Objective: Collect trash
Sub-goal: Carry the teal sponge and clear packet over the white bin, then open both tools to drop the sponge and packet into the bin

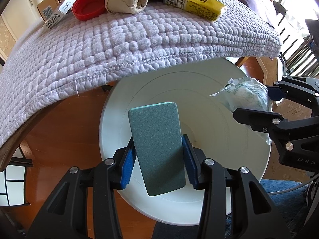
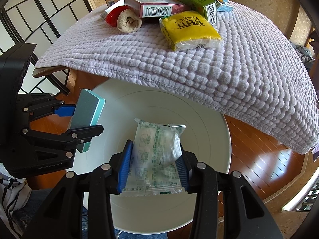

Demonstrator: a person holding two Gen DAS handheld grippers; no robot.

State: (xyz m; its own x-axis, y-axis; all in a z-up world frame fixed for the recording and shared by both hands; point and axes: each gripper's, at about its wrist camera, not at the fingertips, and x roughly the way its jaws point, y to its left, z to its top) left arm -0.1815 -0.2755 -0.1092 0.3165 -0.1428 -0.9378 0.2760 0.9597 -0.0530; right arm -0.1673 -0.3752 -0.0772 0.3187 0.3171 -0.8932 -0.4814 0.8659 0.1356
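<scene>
My left gripper [image 1: 157, 165] is clamped on a green sponge [image 1: 157, 149], held over the white bin [image 1: 229, 189]. My right gripper [image 2: 153, 167] pinches a clear plastic wrapper [image 2: 155, 159] above the same bin, just below the edge of the table's lilac cloth [image 2: 219, 69].

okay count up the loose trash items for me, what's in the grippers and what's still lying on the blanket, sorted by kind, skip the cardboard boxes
Green foam sponge block, in left gripper: 1
Clear printed plastic wrapper, in right gripper: 1
Yellow tissue pack: 1
Red plastic lid: 1
Beige rolled cloth: 1
Total: 5
</scene>
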